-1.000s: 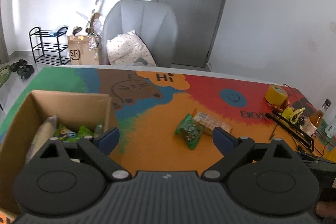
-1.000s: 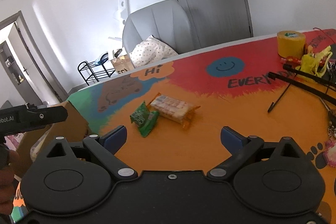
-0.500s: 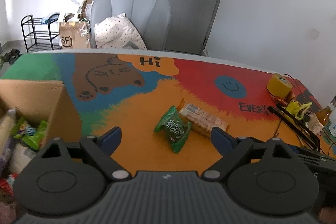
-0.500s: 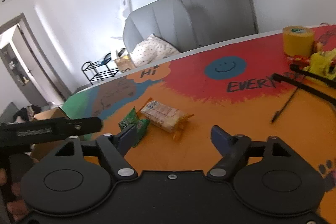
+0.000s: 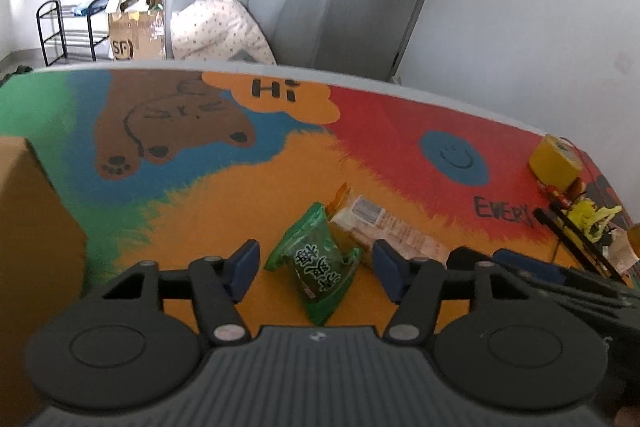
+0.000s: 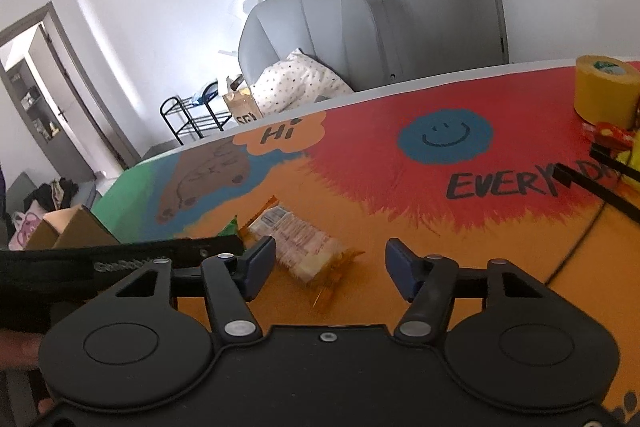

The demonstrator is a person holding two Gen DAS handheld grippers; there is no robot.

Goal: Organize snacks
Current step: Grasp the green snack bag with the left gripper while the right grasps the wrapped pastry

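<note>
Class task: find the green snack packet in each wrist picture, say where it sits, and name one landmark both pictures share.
Left wrist: green snack packet lies low in the middle, between the left tool's fingers.
Right wrist: only its tip shows, left of centre.
Shared landmark: biscuit pack.

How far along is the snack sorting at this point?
Done: cannot tell, since the cardboard box hides its inside. In hand: nothing; the open left gripper brackets the green packet, and the open right gripper nears the cracker pack. Left: both.
</note>
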